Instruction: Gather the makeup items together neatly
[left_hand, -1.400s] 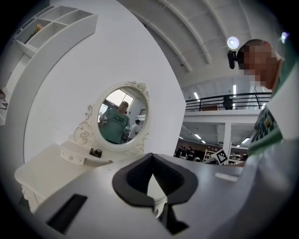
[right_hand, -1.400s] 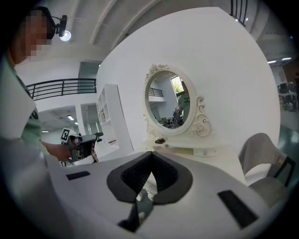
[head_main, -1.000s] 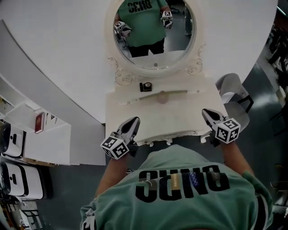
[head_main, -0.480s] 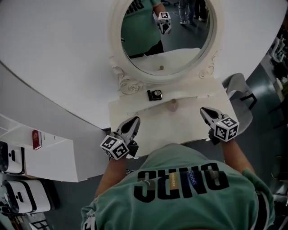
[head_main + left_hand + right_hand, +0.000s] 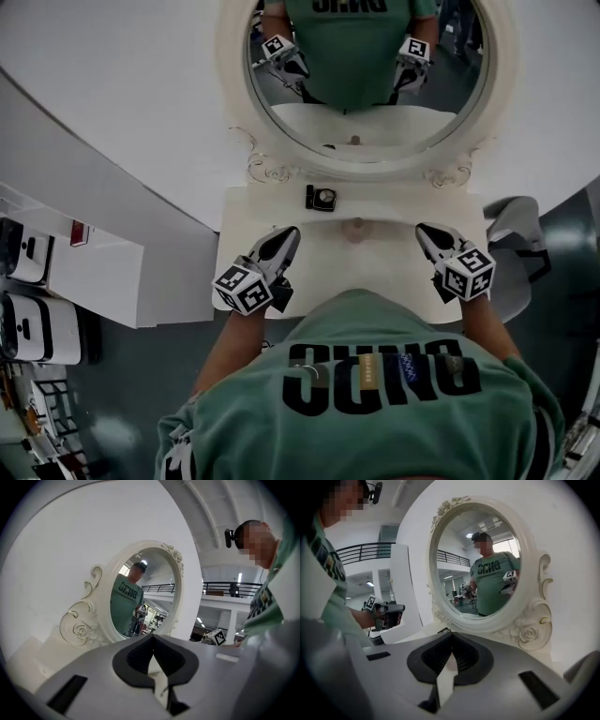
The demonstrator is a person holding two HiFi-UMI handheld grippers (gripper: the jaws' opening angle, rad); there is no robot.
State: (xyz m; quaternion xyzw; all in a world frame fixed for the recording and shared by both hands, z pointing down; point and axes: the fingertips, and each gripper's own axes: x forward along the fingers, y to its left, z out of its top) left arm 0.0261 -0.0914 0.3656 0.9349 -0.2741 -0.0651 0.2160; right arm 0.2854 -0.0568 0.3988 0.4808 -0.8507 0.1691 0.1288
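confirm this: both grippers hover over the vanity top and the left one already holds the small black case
The left gripper is empty: the left gripper view shows its jaws together, and the head view shows the small black case lying on the vanity top by the mirror's base. It and the right gripper do hover there.

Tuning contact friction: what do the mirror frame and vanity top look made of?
Mirror frame: cream-painted wood or moulded resin, slight sheen; carved scrolls and rose leave it open. Vanity top: likely painted wood, smooth, matching cream, with shaped edge.
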